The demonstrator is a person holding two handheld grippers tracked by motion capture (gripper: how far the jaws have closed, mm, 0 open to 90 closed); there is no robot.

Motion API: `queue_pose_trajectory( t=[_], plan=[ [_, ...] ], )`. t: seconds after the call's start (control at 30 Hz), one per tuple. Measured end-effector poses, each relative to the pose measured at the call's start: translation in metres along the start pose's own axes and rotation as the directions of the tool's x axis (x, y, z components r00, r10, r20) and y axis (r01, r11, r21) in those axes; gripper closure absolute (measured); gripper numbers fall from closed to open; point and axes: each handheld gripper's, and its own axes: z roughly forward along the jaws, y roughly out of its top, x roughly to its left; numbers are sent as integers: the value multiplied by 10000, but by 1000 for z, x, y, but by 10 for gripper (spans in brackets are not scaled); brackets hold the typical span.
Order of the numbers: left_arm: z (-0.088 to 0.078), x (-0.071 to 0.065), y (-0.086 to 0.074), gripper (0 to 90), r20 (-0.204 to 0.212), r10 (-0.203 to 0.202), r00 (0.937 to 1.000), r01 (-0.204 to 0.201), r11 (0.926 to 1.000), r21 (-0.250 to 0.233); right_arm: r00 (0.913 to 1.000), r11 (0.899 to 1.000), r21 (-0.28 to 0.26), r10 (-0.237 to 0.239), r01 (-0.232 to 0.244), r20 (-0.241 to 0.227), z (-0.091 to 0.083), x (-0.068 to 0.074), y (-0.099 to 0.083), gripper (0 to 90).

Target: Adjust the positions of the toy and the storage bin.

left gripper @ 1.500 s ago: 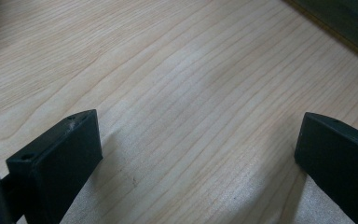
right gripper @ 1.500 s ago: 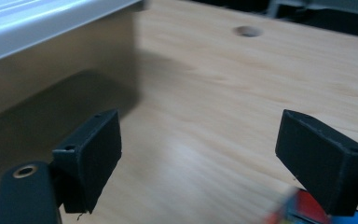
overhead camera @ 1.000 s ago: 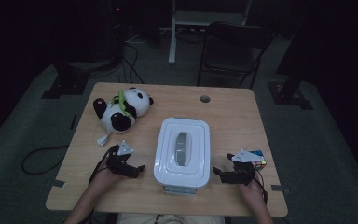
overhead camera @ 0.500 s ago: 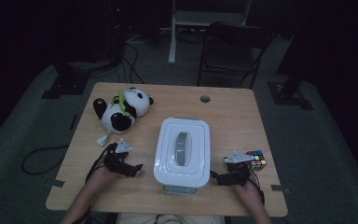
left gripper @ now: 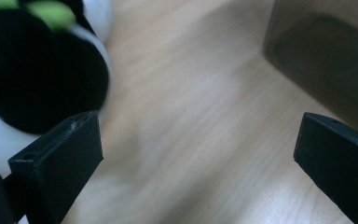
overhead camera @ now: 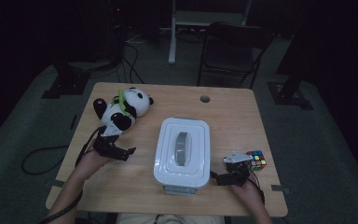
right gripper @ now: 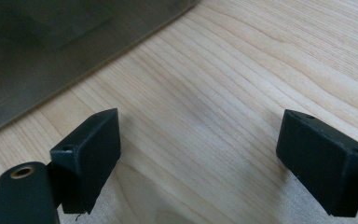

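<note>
The white box (overhead camera: 182, 151) sits in the middle of the bench (overhead camera: 223, 116), lid on, between my two hands. Its long axis runs away from me toward the far edge, and the grey handle (overhead camera: 183, 148) on the lid lies along that same line. Its near end stands close to the bench's front edge.

My left gripper (overhead camera: 121, 153) is to the left of the box, apart from it, with its tips turned toward the box's left wall. In the left gripper view my left gripper (left gripper: 198, 154) has its jaws spread wide with nothing but bare wood between them; the box's wall (left gripper: 326, 60) is ahead on the right and the toy panda (left gripper: 32, 65) is just beside the left jaw. My left forearm comes up from the bench's near-left corner, angled inward.

My right gripper (overhead camera: 220, 178) is at the box's near-right corner, very close to it; I cannot tell whether it touches. In the right gripper view my right gripper (right gripper: 200, 149) is also wide open and holds nothing, with the box's wall (right gripper: 51, 42) at the upper left. My right hand (overhead camera: 247, 189) lies low by the front edge.

The panda (overhead camera: 123, 108) lies on its side at the far left, just beyond my left gripper. A colour cube (overhead camera: 257, 159) rests just to the right of my right gripper.
</note>
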Motion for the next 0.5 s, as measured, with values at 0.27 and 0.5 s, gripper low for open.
queue_pose_trajectory(
  t=[0.27,0.5],
  plan=[
    [-9,26,36,17,-412,115,9991,-136,9986,-514,10000,10000,8,7,-7,-1,0,0,0,132],
    [-7,54,58,18,-752,-259,9968,194,9962,-850,10000,10000,8,5,-5,-4,0,0,0,132]
  ],
)
